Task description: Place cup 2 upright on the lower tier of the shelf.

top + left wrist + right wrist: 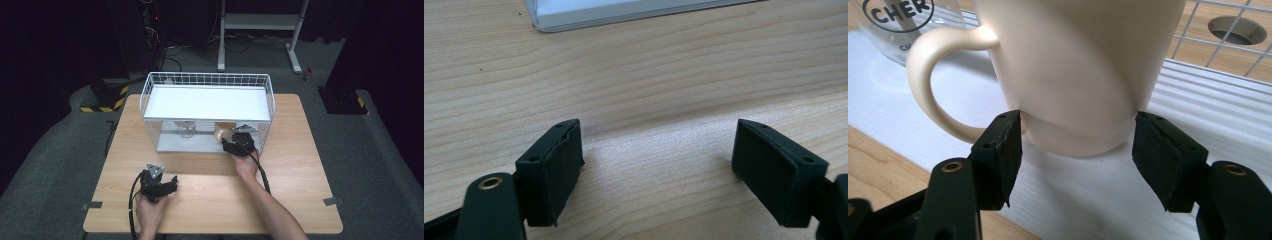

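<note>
The right gripper (pixel 1078 135) reaches into the lower level of the white wire shelf rack (pixel 207 102) at the far middle of the desk (pixel 290 170); its jaws are pinching the base of a cream mug (pixel 1078 65), one pad against each side; the mug stands upright on the rack's white bottom board, handle turned to the left in the right gripper view; just beside it, farther along the board, stands a clear glass (pixel 903 25) with dark lettering; the left gripper (pixel 656 160) rests low over the bare desk near its front edge, well apart from the rack, jaws spread with nothing between them.
</note>
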A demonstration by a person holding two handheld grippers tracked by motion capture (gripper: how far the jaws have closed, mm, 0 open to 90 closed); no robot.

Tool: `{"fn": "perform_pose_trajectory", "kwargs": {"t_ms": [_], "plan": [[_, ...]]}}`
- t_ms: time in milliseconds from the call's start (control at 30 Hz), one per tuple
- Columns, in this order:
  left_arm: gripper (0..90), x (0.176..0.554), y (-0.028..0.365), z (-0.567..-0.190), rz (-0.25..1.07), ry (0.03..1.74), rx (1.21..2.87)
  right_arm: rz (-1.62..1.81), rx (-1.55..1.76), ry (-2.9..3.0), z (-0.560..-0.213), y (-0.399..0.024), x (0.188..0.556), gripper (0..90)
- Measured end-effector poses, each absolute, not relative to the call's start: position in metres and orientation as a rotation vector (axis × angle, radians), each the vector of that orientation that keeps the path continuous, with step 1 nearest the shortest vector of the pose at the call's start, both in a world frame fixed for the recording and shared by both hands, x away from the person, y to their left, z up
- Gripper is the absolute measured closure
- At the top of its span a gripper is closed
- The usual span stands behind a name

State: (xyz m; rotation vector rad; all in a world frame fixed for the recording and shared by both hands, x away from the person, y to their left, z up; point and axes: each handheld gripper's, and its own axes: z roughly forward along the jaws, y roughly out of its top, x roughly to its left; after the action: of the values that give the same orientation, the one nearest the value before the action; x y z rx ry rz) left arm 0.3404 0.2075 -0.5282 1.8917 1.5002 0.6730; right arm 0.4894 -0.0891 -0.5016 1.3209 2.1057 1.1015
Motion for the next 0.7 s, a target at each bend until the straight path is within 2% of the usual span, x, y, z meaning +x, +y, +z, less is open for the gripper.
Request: {"fn": "perform_pose_trajectory", "kwargs": {"t_ms": [700], "plan": [[20.7, 0.340, 0.208, -0.528, 0.674, 1.500, 1.892, 1.116, 1.374, 2.091, -0.497, -0.092, 0.499, 38.8]]}}
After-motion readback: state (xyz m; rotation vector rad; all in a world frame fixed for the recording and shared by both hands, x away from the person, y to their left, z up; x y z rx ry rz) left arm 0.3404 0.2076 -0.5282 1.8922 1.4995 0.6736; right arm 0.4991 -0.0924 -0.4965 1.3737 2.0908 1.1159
